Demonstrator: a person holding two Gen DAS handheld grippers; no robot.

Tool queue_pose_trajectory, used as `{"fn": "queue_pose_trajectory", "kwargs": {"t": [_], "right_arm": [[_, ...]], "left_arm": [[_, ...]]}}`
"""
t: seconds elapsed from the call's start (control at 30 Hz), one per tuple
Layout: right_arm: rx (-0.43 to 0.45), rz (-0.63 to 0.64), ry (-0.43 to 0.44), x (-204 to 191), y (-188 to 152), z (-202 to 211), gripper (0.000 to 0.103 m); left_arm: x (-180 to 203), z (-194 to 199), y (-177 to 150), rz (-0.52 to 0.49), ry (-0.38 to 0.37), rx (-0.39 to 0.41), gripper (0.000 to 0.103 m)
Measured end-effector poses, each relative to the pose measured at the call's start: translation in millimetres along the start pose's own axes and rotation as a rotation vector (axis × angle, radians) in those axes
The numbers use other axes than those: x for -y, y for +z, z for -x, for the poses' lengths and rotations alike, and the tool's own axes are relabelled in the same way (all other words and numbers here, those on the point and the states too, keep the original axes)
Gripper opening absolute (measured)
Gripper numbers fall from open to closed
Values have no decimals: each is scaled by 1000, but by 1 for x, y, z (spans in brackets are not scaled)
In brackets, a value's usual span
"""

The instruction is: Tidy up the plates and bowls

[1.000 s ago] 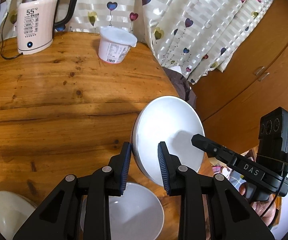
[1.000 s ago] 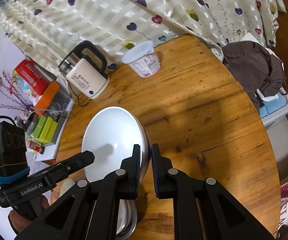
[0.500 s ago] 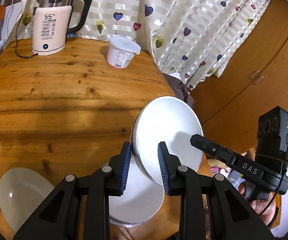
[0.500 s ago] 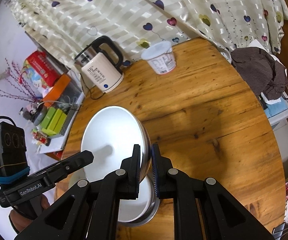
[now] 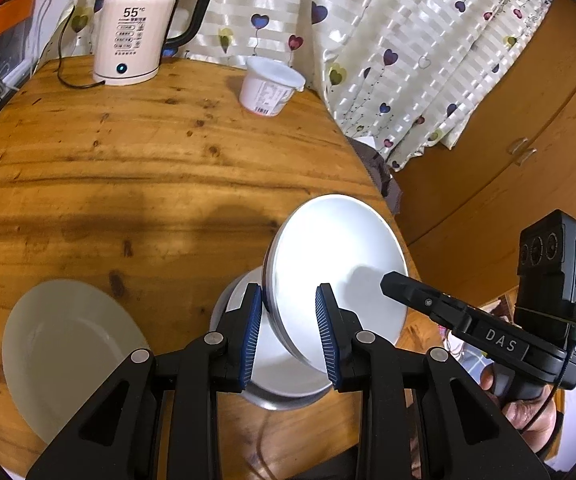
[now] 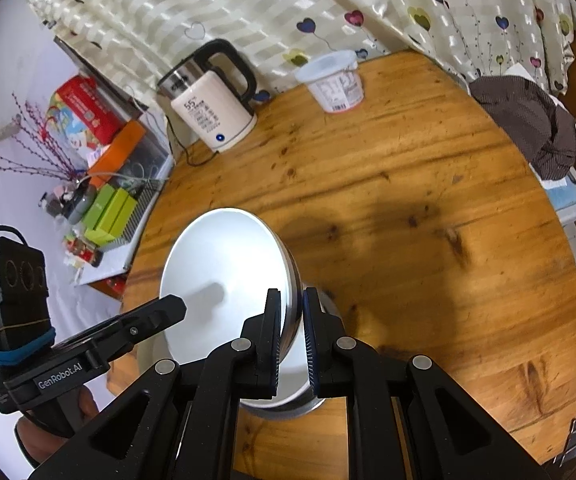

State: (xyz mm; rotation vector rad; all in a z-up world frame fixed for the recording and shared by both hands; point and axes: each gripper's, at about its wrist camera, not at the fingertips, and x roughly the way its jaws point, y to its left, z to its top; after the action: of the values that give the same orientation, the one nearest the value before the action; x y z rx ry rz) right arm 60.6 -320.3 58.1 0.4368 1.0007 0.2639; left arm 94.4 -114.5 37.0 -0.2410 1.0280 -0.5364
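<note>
A white bowl with a steel outer wall (image 5: 336,272) is held tilted above the round wooden table (image 5: 128,184). My left gripper (image 5: 288,332) is open, its fingers on either side of the bowl's near rim with a gap. My right gripper (image 6: 291,336) is shut on the bowl's rim (image 6: 293,300) from the other side; the bowl (image 6: 224,276) faces left there. A second bowl (image 5: 284,380) sits on the table right under the held one. A white plate (image 5: 68,352) lies at the table's near left.
A white electric kettle (image 5: 132,40) with its cord and a white lidded tub (image 5: 268,88) stand at the table's far edge by the curtain. Dark clothes (image 6: 528,120) lie beyond the table's right side. Shelves with boxes (image 6: 100,208) are on the left.
Both grippers and the held bowl have risen and drawn back from the table. More of the bowl below and of the white plate has come into view.
</note>
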Motion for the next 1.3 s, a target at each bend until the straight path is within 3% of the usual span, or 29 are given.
{"fn": "queue_pose_trajectory", "kwargs": {"t": [0.5, 1.3], "right_arm": [[-59, -12, -8, 7, -17, -14, 11], [-74, 68, -76, 2, -21, -28, 12]], "left_arm": [[-10, -10, -19, 24, 24, -46, 29], [-14, -21, -25, 38, 43, -80, 29]]}}
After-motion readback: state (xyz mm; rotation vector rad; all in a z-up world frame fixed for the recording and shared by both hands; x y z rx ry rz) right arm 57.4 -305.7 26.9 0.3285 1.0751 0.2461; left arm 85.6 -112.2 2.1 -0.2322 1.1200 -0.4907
